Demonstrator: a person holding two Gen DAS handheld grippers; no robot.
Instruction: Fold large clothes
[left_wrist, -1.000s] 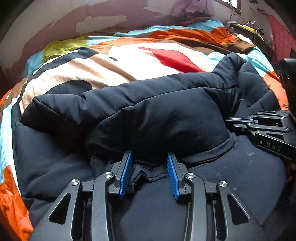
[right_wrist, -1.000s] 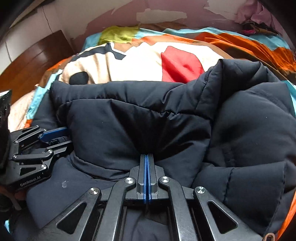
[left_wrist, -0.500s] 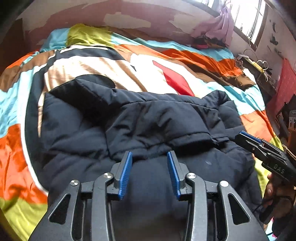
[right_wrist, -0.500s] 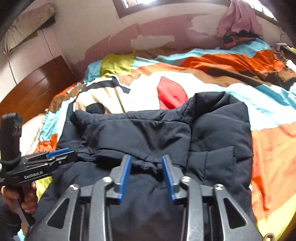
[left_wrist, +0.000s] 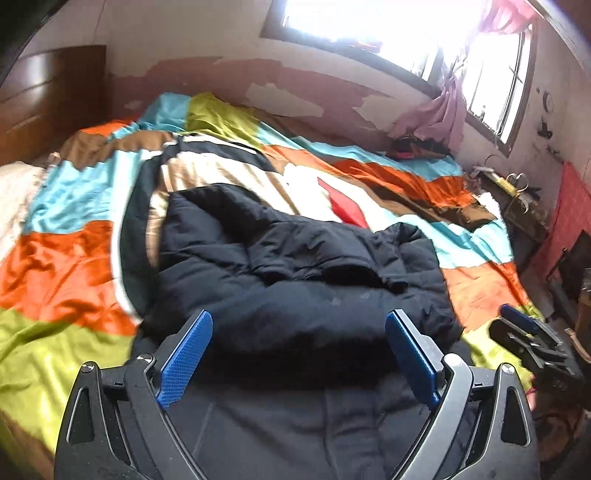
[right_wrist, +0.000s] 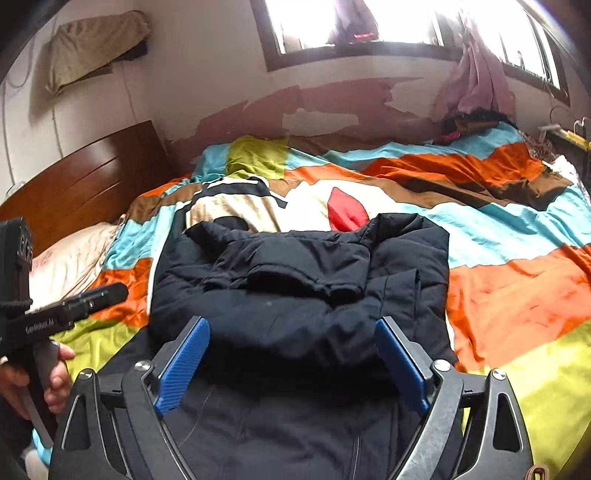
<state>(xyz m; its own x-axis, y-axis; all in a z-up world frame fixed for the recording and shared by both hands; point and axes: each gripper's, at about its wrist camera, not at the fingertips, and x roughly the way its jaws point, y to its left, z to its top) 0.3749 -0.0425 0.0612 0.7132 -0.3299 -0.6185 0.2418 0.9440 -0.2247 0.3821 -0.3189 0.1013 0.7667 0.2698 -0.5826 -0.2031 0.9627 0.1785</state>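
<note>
- The brown wooden headboard (right_wrist: 85, 184) is at the far left, and a pale pillow (right_wrist: 66, 266) lies just in front of it. The left wrist view cuts off most of the headboard and the pillow.
- Left of the jacket, only the right wrist view shows the left gripper (right_wrist: 110, 293) from the side, with a hand (right_wrist: 40, 384) on its handle. Its fingers look close together there, but the tip is dark and blurry.
- The left wrist view shows that gripper's blue pads (left_wrist: 184, 354) wide apart, holding nothing.
- The big puffy dark navy jacket (left_wrist: 295, 280) lies in a folded heap in the middle of the bright patchwork bedspread (left_wrist: 66, 258). Its near end is hidden under the grippers.
- The right gripper (right_wrist: 291, 365) has its blue pads (right_wrist: 399, 365) wide apart too, just above the jacket.
- Right of the jacket, the left wrist view shows only a dark blurry bit of the right gripper.
- Far right of the jacket, a pink cloth (right_wrist: 476, 88) hangs by the bright window (right_wrist: 369, 22).
</note>
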